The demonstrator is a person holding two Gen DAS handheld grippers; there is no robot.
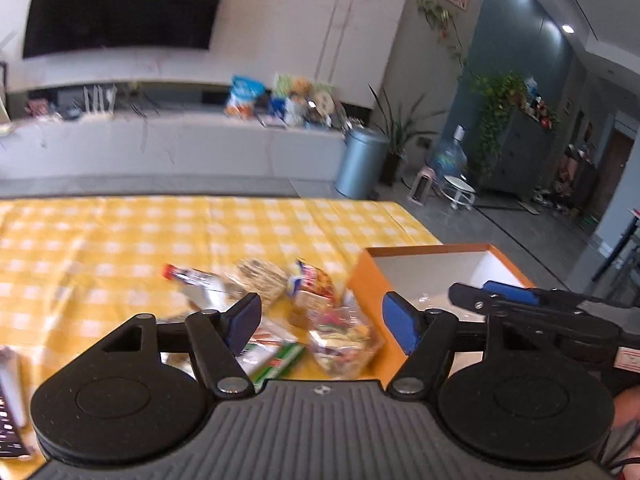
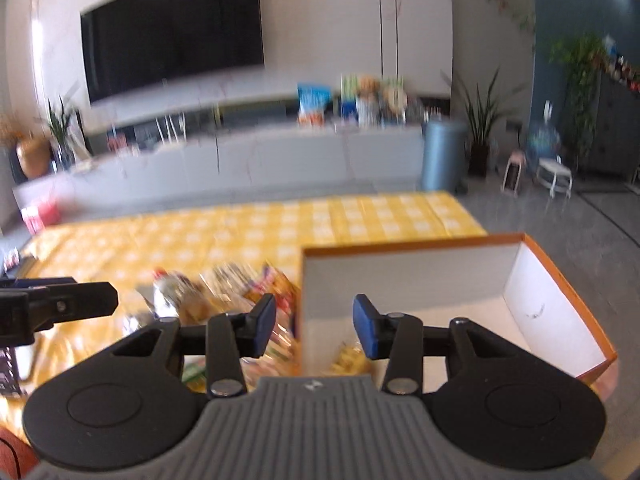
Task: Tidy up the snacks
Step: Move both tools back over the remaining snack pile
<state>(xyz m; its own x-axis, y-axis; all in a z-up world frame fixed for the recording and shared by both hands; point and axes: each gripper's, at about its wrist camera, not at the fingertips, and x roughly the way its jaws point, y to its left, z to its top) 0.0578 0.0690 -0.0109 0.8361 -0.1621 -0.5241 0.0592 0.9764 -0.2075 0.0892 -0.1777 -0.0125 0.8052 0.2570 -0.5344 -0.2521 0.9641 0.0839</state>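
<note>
Snack pile (image 1: 288,312) sits on the yellow checked tablecloth (image 1: 120,240), just left of the orange box (image 1: 362,276). Mixed packets: a cracker pack (image 1: 262,280), a clear bag of colourful sweets (image 1: 344,340), a green-striped packet (image 1: 276,360), a red-capped wrapper (image 1: 188,276). Box is open-topped with a white inside; something yellow already lies on its floor (image 2: 352,356), too blurred to tell what.

Left gripper (image 1: 320,320) hangs over the pile, jaws spread wide, holding nothing. Right gripper (image 2: 314,324) hangs over the box's near-left wall (image 2: 304,300), jaws also spread, empty. Both views are motion-blurred.

Step in hand, as I judge it: pick the next packet and drop it in the box. To do it well: go for the sweets bag, nearest the box and on top; come straight down, pinch the bag's bunched middle, not a loose corner. Film is slippery and crinkly, so close firmly but don't crush the crackers beside it. Lift clear of the box wall before crossing, release low inside. Keep the two grippers apart, they're close here.
</note>
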